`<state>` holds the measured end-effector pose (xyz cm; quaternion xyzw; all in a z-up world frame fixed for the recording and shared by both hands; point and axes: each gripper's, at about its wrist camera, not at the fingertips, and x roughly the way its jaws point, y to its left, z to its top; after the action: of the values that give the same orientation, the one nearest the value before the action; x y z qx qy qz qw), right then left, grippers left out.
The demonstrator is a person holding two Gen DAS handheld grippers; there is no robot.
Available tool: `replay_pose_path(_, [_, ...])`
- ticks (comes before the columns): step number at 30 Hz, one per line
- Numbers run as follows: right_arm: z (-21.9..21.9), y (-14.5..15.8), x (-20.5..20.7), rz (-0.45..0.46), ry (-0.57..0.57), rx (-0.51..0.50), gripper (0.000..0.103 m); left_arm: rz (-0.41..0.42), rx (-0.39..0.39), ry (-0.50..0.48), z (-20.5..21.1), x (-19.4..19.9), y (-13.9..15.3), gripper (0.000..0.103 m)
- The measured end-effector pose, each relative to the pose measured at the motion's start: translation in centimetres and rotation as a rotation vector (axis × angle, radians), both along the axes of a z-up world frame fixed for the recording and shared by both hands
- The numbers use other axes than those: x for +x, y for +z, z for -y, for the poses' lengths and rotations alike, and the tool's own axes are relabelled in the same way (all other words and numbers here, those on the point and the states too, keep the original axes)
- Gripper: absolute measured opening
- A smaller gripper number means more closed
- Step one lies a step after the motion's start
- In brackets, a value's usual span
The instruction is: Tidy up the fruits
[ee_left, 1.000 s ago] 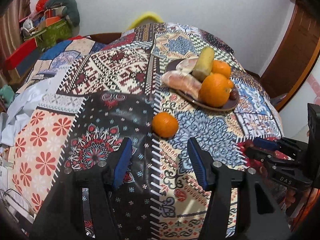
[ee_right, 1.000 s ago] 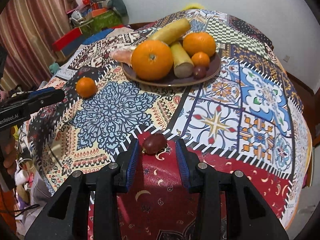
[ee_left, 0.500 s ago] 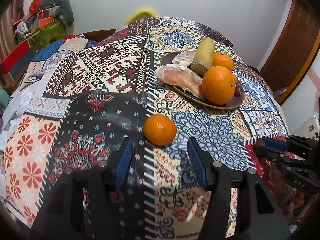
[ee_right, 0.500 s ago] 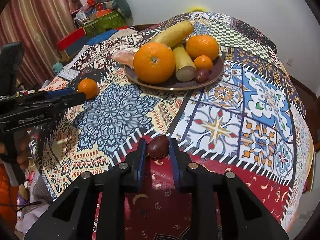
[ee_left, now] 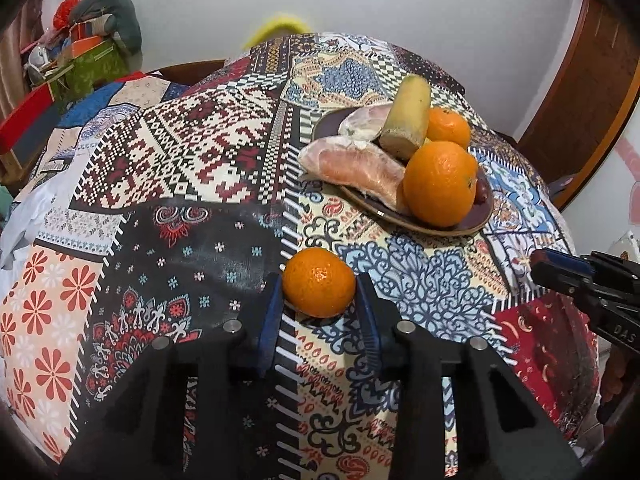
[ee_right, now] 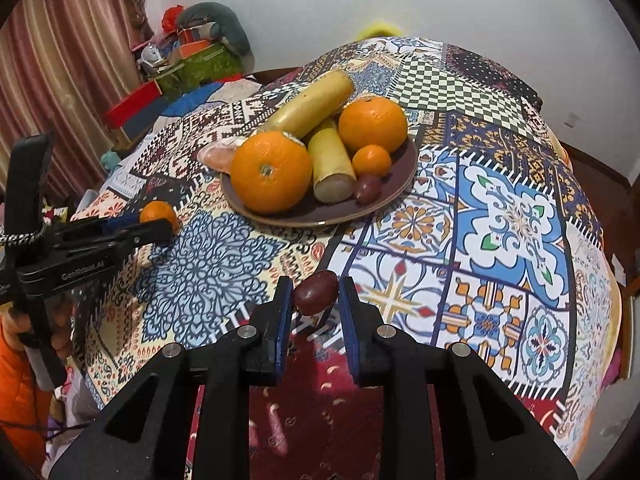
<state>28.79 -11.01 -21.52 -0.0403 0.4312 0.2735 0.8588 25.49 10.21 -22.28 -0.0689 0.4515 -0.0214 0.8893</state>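
Now w/ our left gripper [ee_left: 319,292] just clamped on the tangerine [ee_left: 319,282] and right gripper [ee_right: 313,294] pinching the dark-red plum [ee_right: 315,292], both off the plate [ee_right: 394,190], we'd lift straight, gently, w/o squeezing harder.

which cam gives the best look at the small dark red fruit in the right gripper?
Right wrist: the small dark red fruit sits centre frame, pinched in the right gripper, lifted off the cloth. Left wrist shows only that gripper's tip at its right edge; the fruit itself isn't visible there.
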Motion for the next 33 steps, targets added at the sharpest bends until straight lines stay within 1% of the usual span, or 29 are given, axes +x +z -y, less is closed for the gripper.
replay_pose_path(10, [0.0,0.9,2.0,0.028,-0.011,0.030,0.021,0.069,-0.012,-0.036,1.7,2.1,2.5,0.036])
replay_pose_path(17, [-0.8,1.0,3.4,0.038,-0.003,0.041,0.021,0.103,-0.039,-0.036,1.9,4.3,3.4,0.036])
replay_pose_path(22, [-1.6,0.4,4.4,0.028,0.004,0.043,0.021,0.098,-0.046,-0.050,2.3,5.6,3.0,0.036])
replay_pose_path(25, [-2.0,-0.1,4.9,0.013,0.006,0.049,0.021,0.084,-0.063,-0.057,2.3,6.5,2.4,0.036])
replay_pose_path(33, [-2.4,-0.8,5.4,-0.004,0.017,0.047,0.021,0.059,-0.093,-0.058,2.1,7.4,1.5,0.036])
